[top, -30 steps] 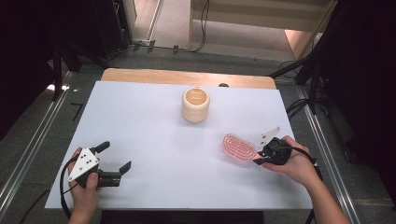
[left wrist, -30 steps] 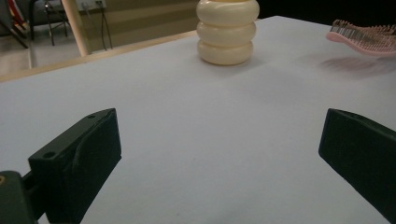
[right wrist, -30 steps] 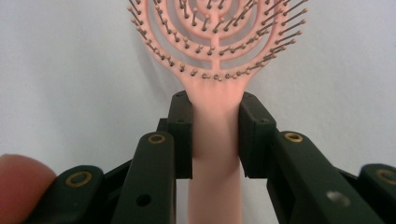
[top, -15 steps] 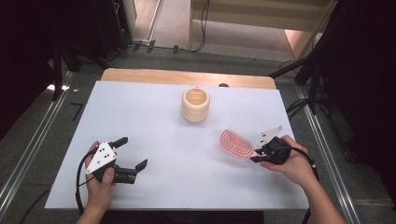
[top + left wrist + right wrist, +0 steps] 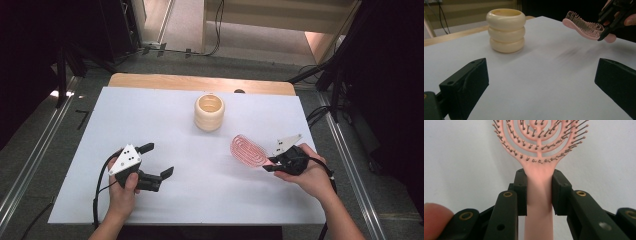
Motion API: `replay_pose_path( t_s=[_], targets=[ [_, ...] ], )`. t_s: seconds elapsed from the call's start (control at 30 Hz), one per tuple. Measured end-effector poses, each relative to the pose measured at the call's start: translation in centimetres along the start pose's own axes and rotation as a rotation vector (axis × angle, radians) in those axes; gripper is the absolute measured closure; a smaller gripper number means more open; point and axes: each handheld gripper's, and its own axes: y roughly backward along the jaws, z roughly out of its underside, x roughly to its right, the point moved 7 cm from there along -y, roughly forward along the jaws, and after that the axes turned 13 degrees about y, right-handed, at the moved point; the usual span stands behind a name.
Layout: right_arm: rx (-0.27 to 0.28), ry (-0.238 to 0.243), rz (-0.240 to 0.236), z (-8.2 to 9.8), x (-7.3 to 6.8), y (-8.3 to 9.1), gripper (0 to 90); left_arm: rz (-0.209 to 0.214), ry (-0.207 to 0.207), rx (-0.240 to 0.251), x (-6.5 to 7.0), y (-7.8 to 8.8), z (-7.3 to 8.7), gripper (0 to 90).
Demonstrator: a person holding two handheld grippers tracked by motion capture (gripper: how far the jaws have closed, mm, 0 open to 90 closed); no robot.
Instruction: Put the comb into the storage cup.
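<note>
A white surface (image 5: 200,200) on a wooden top stands in a dark room with floor cables. A cream ringed cup (image 5: 209,112) stands mid-surface. The right tool (image 5: 272,165) clamps a pink hairbrush (image 5: 248,150) by its handle; the left tool (image 5: 157,161) gapes empty.

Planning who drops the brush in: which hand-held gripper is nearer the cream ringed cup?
Right. The right hand-held gripper, shut on the pink hairbrush, sits to the cream ringed cup's near right. The left hand-held gripper, open, is farther off at its near left.
</note>
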Motion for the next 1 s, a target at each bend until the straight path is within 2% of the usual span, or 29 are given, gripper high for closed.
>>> replay_pose_path(
  t_s=[0.17,0.37,1.0],
  targets=[
    [0.012,0.006,-0.004,-0.6,-0.3,-0.2,68.1,0.017,-0.011,-0.003,0.6,-0.9,-0.4,0.0],
    [0.051,0.013,-0.002,-1.5,-0.4,-0.2,68.1,0.034,-0.001,0.001,1.0,-1.6,-0.6,0.0],
    [0.156,0.029,-0.005,-4.7,-1.2,-1.1,68.1,0.058,0.014,0.015,1.4,-2.2,-1.0,0.0]
  ],
)
